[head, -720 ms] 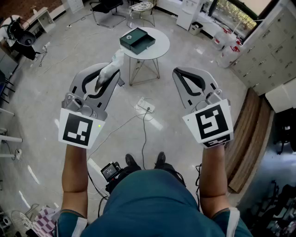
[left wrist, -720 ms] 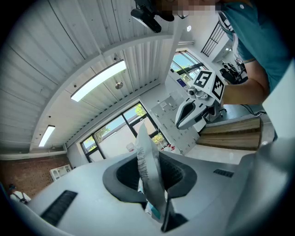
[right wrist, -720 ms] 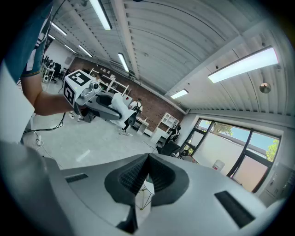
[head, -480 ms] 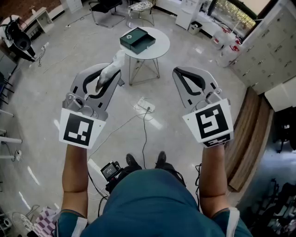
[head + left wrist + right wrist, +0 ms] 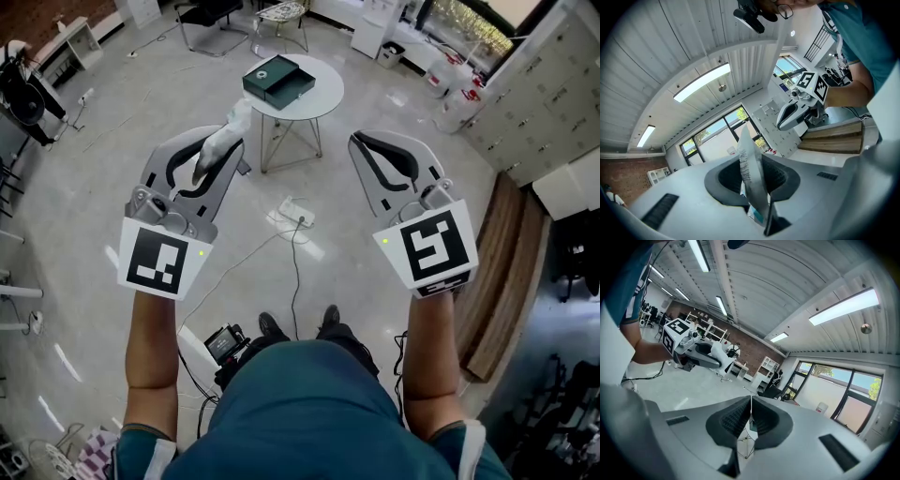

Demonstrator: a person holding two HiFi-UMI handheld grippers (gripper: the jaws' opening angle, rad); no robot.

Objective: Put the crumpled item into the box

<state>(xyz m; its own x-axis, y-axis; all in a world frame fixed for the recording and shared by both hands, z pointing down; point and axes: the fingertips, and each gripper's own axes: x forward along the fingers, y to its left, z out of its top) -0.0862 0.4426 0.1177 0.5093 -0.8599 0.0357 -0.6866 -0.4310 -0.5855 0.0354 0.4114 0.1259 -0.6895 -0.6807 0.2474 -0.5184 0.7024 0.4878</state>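
Observation:
A dark green open box (image 5: pixel 275 81) sits on a small round white table (image 5: pixel 319 97) ahead of me. My left gripper (image 5: pixel 216 145) is held up in the air short of the table, shut on a white crumpled item (image 5: pixel 225 133) that pokes out past its tips. In the left gripper view the crumpled item (image 5: pixel 751 168) stands pinched between the dark pads of the left gripper (image 5: pixel 753 183). My right gripper (image 5: pixel 362 142) hovers level with it to the right. In its own view the right gripper (image 5: pixel 750 420) is shut with nothing held, and the table shows through the slit.
A white power strip (image 5: pixel 292 214) with cables lies on the floor below the grippers. A small device (image 5: pixel 225 345) sits by the person's feet. Chairs (image 5: pixel 220 14) stand behind the table. A wooden platform (image 5: pixel 502 272) and lockers (image 5: pixel 548 89) line the right side.

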